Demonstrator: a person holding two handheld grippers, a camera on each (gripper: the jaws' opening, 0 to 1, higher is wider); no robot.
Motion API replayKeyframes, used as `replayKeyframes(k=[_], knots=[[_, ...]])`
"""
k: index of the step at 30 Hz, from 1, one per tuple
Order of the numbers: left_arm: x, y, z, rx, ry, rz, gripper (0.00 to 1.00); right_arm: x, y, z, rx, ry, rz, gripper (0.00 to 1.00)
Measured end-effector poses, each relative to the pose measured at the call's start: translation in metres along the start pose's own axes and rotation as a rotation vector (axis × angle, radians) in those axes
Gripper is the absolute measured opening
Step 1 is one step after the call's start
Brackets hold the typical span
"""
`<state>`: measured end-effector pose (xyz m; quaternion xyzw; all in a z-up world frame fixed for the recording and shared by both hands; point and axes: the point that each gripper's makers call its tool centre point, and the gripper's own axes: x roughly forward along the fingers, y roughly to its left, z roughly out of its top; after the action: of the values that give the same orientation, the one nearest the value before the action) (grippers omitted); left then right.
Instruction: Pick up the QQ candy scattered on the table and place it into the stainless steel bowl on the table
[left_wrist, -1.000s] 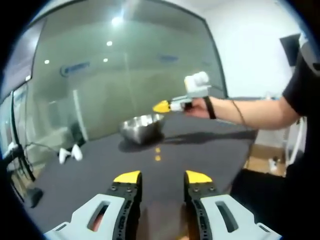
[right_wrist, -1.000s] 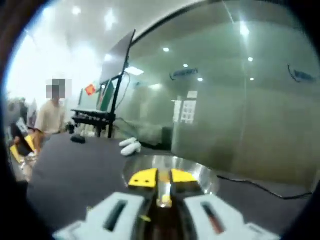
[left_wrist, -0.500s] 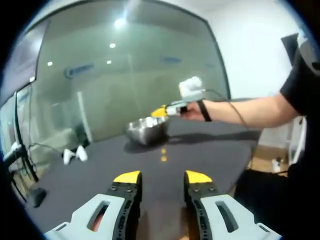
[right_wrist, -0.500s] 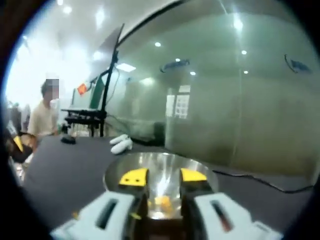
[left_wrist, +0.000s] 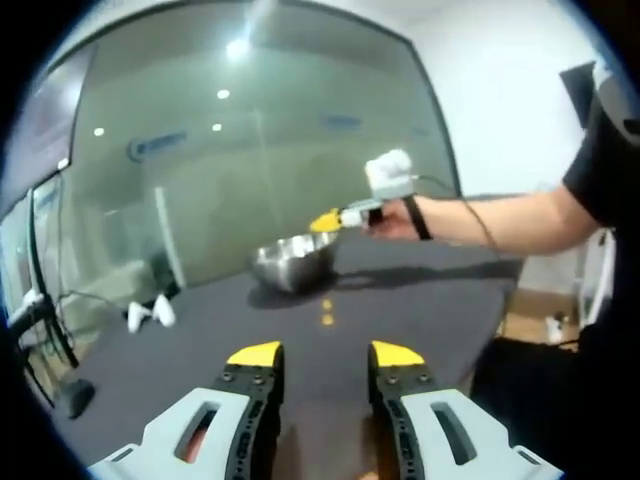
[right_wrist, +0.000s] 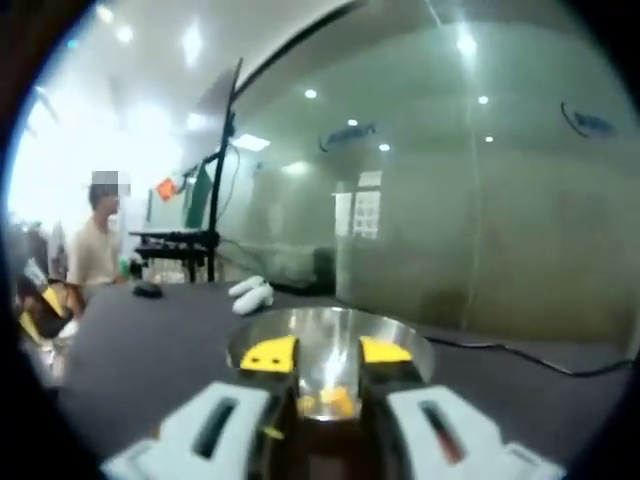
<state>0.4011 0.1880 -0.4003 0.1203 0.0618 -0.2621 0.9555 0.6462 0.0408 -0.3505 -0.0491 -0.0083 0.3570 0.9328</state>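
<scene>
left gripper view: the left gripper (left_wrist: 325, 353) is hovering with jaws apart and empty. two qq candies (left_wrist: 327, 310) are lying mid-frame on the desk (left_wrist: 400, 290), just below the stainless steel bowl (left_wrist: 293, 260); a hasty grab could be flicking them away.

right gripper view: the right gripper (right_wrist: 327, 350) is hanging over the bowl, jaws apart, yellow candy (right_wrist: 330, 402) lying inside.

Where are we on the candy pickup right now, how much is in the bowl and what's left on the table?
Done: some candy lies in the stainless steel bowl. In hand: nothing; the right gripper hangs over the bowl, jaws open and empty, and the left gripper is open too. Left: two candies on the table short of the bowl.
</scene>
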Motion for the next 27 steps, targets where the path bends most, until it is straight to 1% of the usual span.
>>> replayKeyframes(k=[3, 6, 7, 9, 10, 13, 16, 17, 20, 25, 27], knots=[[0.001, 0.0, 0.001, -0.007, -0.006, 0.001, 0.35, -0.013, 0.0, 0.003, 0.021, -0.031, 0.006, 0.21], [0.004, -0.003, 0.0, -0.007, -0.006, -0.002, 0.35, -0.026, 0.002, 0.0, 0.039, -0.038, 0.021, 0.21], [0.005, -0.004, 0.0, -0.005, -0.005, -0.006, 0.35, -0.032, 0.004, -0.002, 0.043, -0.038, 0.034, 0.21], [0.005, -0.007, 0.001, -0.002, -0.006, -0.014, 0.35, -0.046, 0.017, -0.006, 0.041, -0.049, 0.093, 0.21], [0.005, -0.008, 0.0, -0.002, -0.006, -0.017, 0.35, -0.052, 0.018, -0.011, 0.044, -0.049, 0.108, 0.22], [0.005, -0.008, -0.001, -0.001, -0.001, -0.015, 0.35, -0.07, 0.026, -0.03, 0.044, -0.018, 0.15, 0.22], [0.006, -0.007, -0.001, 0.001, -0.003, -0.009, 0.35, -0.085, 0.029, -0.045, 0.038, -0.001, 0.159, 0.22], [0.006, -0.007, 0.001, -0.001, -0.008, -0.009, 0.35, -0.088, 0.029, -0.05, 0.041, 0.009, 0.16, 0.22], [0.007, -0.009, 0.003, -0.001, -0.013, -0.009, 0.35, -0.092, 0.031, -0.057, 0.049, 0.024, 0.16, 0.22], [0.007, -0.013, 0.006, 0.006, -0.016, -0.018, 0.35, -0.089, 0.031, -0.061, 0.048, 0.032, 0.154, 0.21], [0.006, -0.012, 0.006, 0.007, -0.015, -0.015, 0.35, -0.087, 0.034, -0.065, 0.04, 0.043, 0.155, 0.21]])
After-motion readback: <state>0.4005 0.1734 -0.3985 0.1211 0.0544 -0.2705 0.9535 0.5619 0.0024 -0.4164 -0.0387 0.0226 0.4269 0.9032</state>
